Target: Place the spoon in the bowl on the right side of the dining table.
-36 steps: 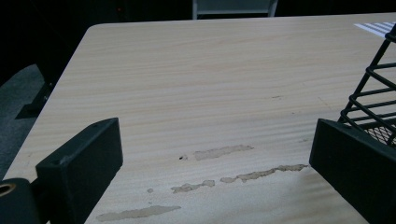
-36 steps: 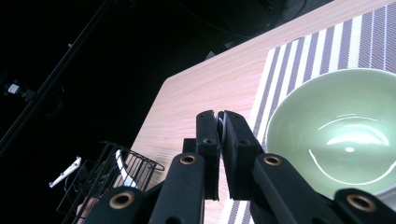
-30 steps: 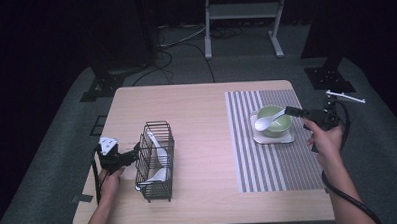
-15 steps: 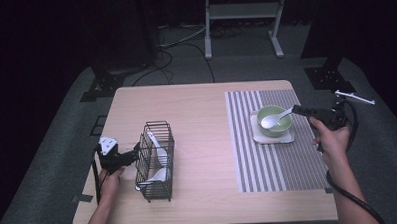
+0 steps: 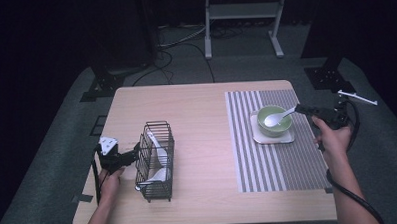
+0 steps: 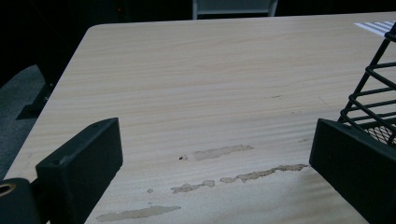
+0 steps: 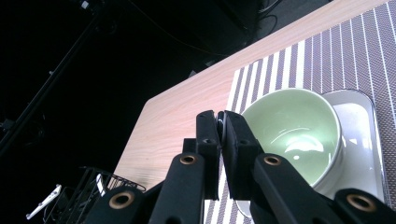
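The white spoon [image 5: 277, 118] lies with its scoop inside the green bowl [image 5: 274, 120], its handle slanting up over the bowl's rim into the right gripper [image 5: 302, 109], whose jaws are pressed together on the handle's end just beside the bowl. The bowl stands on a small white tray [image 5: 273, 136] on the striped mat [image 5: 268, 159]. Well apart from the bowl, the left gripper [image 5: 133, 153] rests on the tabletop [image 5: 196, 117], jaws wide apart, touching the black wire basket [image 5: 154, 161].

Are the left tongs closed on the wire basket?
No: in the left gripper view the left tongs stand wide open over bare table, with the basket beside one jaw.
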Demonstrator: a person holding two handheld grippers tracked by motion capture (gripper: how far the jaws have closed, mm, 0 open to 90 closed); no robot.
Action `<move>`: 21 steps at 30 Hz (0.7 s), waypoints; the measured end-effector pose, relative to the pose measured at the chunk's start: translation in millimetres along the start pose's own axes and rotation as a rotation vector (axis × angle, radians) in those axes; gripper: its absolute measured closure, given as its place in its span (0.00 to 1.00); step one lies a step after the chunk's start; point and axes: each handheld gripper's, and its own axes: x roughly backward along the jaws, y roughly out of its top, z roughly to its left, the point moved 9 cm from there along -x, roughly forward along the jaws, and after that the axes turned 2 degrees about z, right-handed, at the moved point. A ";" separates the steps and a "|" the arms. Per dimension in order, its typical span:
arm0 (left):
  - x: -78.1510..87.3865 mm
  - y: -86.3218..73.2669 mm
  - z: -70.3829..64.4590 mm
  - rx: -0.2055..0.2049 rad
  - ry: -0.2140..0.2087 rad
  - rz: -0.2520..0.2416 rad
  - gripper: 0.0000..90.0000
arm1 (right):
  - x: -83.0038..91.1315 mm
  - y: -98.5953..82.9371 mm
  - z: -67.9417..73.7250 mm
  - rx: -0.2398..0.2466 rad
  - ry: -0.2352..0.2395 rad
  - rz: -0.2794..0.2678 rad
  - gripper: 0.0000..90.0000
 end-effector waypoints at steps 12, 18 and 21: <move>-0.1 0.1 0.0 -0.002 0.001 -0.001 0.02 | -4.0 1.2 -10.1 -0.018 -0.016 -0.011 0.95; 0.0 0.0 0.1 0.000 0.001 -0.001 0.02 | -6.5 0.9 -15.4 -0.022 -0.029 -0.011 0.95; 0.0 0.0 0.0 0.000 0.002 -0.001 0.02 | -8.3 -0.1 -19.7 -0.030 -0.035 -0.012 0.95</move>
